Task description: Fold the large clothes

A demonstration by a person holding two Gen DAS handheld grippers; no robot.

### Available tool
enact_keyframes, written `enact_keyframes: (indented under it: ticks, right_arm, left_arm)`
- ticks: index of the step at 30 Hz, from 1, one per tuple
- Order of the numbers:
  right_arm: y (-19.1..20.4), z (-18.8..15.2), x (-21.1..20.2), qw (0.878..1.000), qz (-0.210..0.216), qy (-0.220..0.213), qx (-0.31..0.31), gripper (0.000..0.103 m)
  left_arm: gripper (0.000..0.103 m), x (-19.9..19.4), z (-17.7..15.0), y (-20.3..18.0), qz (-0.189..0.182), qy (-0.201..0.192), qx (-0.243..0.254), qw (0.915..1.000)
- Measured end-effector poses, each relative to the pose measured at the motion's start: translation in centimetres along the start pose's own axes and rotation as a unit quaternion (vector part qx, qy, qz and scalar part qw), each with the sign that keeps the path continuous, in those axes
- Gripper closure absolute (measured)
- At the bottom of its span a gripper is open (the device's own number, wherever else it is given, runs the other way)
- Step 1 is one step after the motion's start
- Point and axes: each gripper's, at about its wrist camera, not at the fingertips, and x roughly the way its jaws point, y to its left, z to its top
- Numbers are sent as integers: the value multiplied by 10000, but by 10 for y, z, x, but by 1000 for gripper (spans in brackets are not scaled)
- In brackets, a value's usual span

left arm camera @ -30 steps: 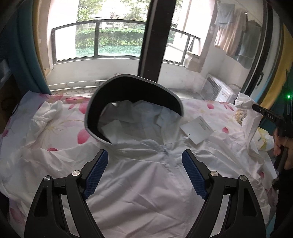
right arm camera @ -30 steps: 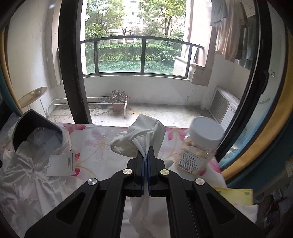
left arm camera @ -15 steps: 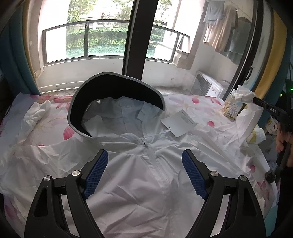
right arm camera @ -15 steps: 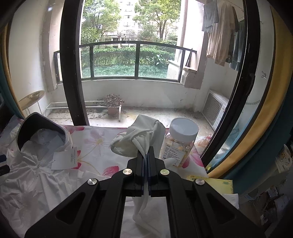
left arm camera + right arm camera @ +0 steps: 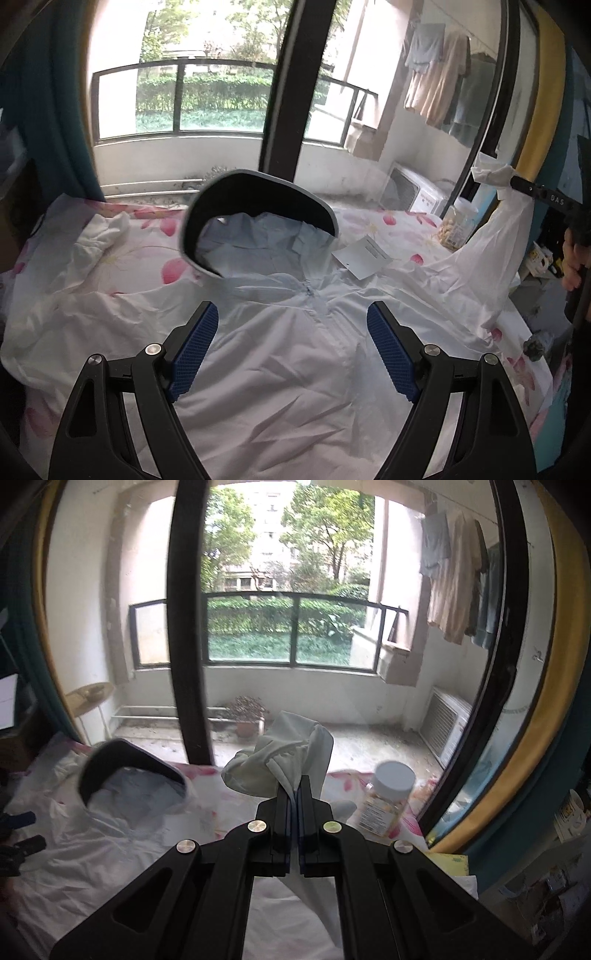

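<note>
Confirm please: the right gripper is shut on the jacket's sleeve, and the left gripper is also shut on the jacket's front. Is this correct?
Not quite. The left gripper is open, its jaws wide apart above the jacket front, as the left wrist view shows. The right gripper is indeed shut on the sleeve.

Daylit enclosed balcony behind a black-framed glass door, railing, hanging laundry, air-conditioner unit, potted plant, yellow curtain, floral bedsheet.

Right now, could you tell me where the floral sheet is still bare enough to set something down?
Bare floral sheet shows left of the hood's brim, and between the paper tag and jar. Elsewhere the white jacket covers it.
</note>
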Motion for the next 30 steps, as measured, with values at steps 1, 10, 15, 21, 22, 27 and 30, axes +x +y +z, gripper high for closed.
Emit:
enact_keyframes:
  ticks: [1, 10, 15, 21, 22, 27, 30]
  right_arm:
    - [6, 3, -4, 10000, 31, -34, -28, 102]
    - [66, 16, -13, 9989, 338, -111, -309, 102]
    - [106, 13, -2, 9973, 598, -33, -434, 102]
    - [150, 4, 16, 9939, 952, 129, -535, 102]
    - [156, 1, 20, 9932, 1021, 167, -530, 102]
    - [184, -20, 36, 9889, 1350, 397, -485, 102]
    - [201, -32, 43, 9840, 1654, 521, -417, 102]
  left_arm:
    - [18, -5, -1, 5, -14, -39, -36, 10000]
    - [18, -37, -14, 44, -53, -260, -302, 9992]
    - [18, -51, -20, 67, -1, -340, -441, 9984]
    - [18, -62, -26, 90, 86, -376, -592, 9975]
    - [18, -63, -27, 93, 100, -374, -609, 9974]
    - [18, -66, -31, 107, 185, -326, -685, 9970]
    - [18, -67, -33, 115, 231, -326, -774, 9962]
